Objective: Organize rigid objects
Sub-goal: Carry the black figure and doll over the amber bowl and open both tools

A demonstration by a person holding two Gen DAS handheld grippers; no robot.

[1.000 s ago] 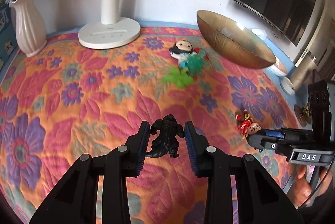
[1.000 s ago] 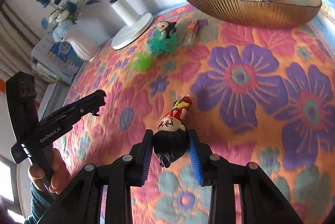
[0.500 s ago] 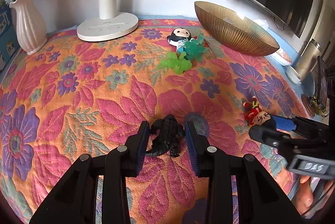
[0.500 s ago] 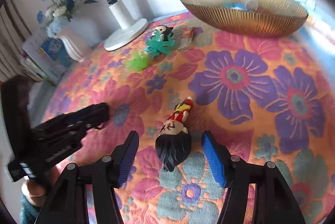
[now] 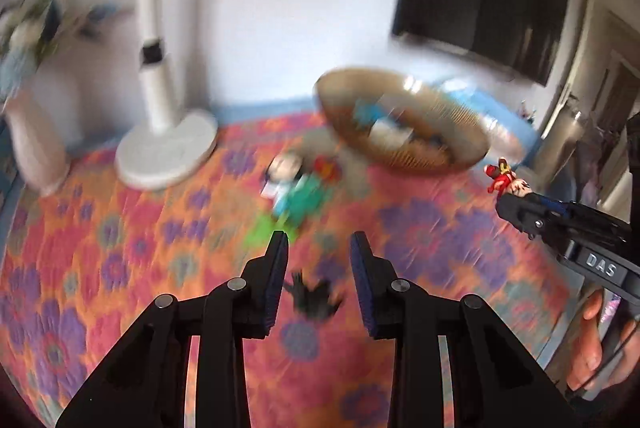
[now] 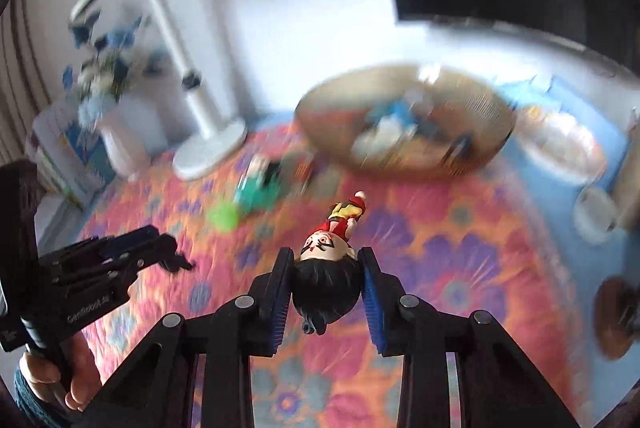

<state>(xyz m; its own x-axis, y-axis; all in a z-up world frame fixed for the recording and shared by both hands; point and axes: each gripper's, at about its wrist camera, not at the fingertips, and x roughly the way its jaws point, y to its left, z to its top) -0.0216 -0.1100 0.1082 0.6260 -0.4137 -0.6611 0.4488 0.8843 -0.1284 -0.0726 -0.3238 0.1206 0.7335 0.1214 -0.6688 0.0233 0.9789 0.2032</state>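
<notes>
Near bowl, my right hand-held gripper clamps doll by head, body dangling toward bowl. Left hand-held gripper: jaws apart, dark lizard between them; gripped or loose, cannot tell. Risks: doll pivots on round head, slips out short of bowl; lizard drops onto counter. Motion blur smears bowl contents and toys beside bowl.

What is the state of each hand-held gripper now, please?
Left hand-held gripper: open, black toy lies below, unheld.
Right hand-held gripper: closed on the black-haired figurine.
</notes>
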